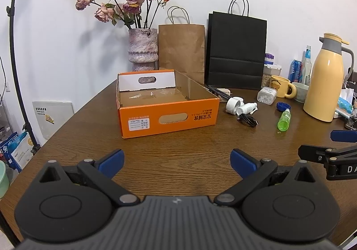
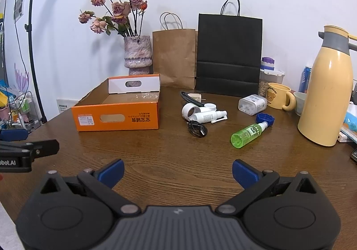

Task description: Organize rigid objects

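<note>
We note the orange box (image 2: 116, 114) empty, left of the loose items. The green spray bottle (image 2: 250, 133) lies flat, long axis slanting away rightward, ahead-right of the right gripper (image 2: 178, 172), which is nearer. Left gripper (image 1: 177, 162) faces the box. Both spread wide, holding nothing.

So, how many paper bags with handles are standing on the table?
2. The brown paper bag stands against the wall, right of the vase. The black paper bag stands right beside it, further right. I cannot see whether anything is hidden behind them.
</note>
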